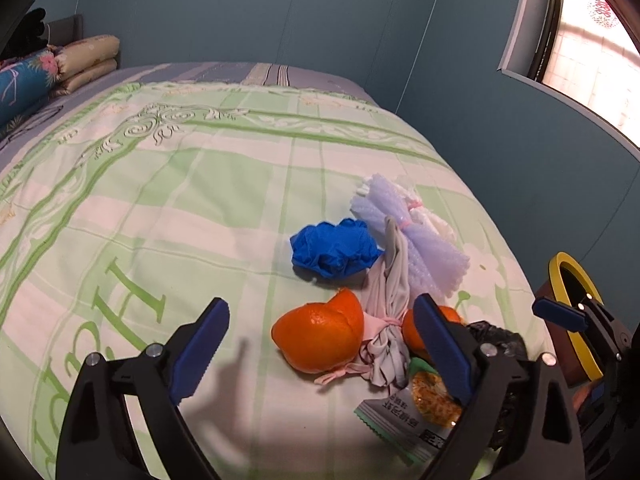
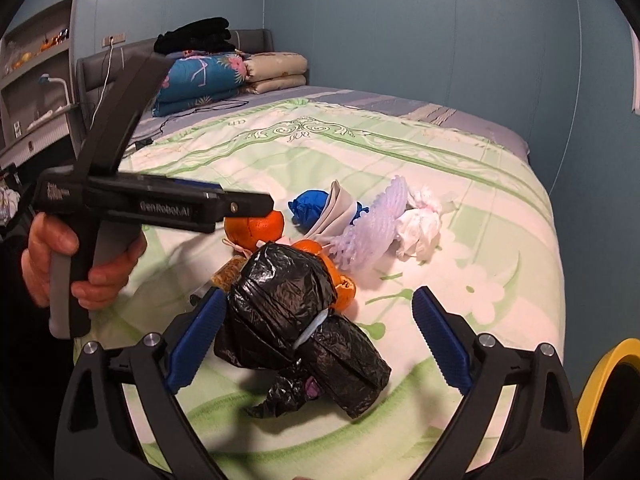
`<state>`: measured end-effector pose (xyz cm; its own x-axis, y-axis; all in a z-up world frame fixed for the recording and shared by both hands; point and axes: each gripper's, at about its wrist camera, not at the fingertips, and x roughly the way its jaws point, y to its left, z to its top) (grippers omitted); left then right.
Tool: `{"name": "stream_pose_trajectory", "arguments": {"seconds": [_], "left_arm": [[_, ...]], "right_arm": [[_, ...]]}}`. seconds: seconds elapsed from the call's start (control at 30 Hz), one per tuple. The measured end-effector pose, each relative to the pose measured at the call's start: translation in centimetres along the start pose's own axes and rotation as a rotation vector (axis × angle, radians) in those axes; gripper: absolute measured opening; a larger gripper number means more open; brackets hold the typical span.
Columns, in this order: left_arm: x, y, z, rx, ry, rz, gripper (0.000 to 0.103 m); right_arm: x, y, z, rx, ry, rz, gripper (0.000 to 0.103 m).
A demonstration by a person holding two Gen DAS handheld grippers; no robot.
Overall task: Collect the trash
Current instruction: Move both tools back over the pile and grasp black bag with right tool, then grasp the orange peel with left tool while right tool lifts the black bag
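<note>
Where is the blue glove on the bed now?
In the left wrist view the blue glove lies crumpled right of centre on the bed, behind the orange peel and beside the foam net.

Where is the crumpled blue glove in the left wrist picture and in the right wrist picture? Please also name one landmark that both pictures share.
Left wrist view: the blue glove lies just right of centre, beyond the orange peel.
Right wrist view: the blue glove lies just above centre, partly hidden behind a grey cloth strip.
Shared landmark: the lilac foam net, to the right of the glove in both.
</note>
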<state>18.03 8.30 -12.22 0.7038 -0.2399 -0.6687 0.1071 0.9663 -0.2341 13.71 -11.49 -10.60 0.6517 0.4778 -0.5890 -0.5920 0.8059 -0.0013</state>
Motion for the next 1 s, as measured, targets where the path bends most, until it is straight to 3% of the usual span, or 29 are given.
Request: {"name": "stream_pose_trajectory", "arguments": {"seconds": [0.17, 0.3, 0.53, 0.67, 1.0], "left_arm": [[1.0, 0.6, 0.0, -0.036, 0.029, -0.013, 0.086], [1.8, 1.0, -0.1, -0.068, 0.054, -0.03, 0.08], [2.6, 0.8, -0.5, -0.062, 0.09, -0.034, 0.059], [2.8, 0.8, -0.6, -0.068, 0.099, -0.053, 0.046], [2.3, 1.4, -0.6, -0.112, 0.087, -0.074, 0.041]], "right_arm": [[0.0, -1.1, 0.4, 0.076, 0.006, 0.059, 0.09], [1.0, -1.7, 0.2, 0.103, 0.042, 0.053, 0.087], [2.4, -0.8, 0.1, 0.079, 0.1, 0.074, 0.07], [2.7, -0.6, -0.3, 0.064, 0.113, 0.075, 0.067], [2.6, -0.6, -0.2, 0.064, 0.127, 0.087, 0.049]]}}
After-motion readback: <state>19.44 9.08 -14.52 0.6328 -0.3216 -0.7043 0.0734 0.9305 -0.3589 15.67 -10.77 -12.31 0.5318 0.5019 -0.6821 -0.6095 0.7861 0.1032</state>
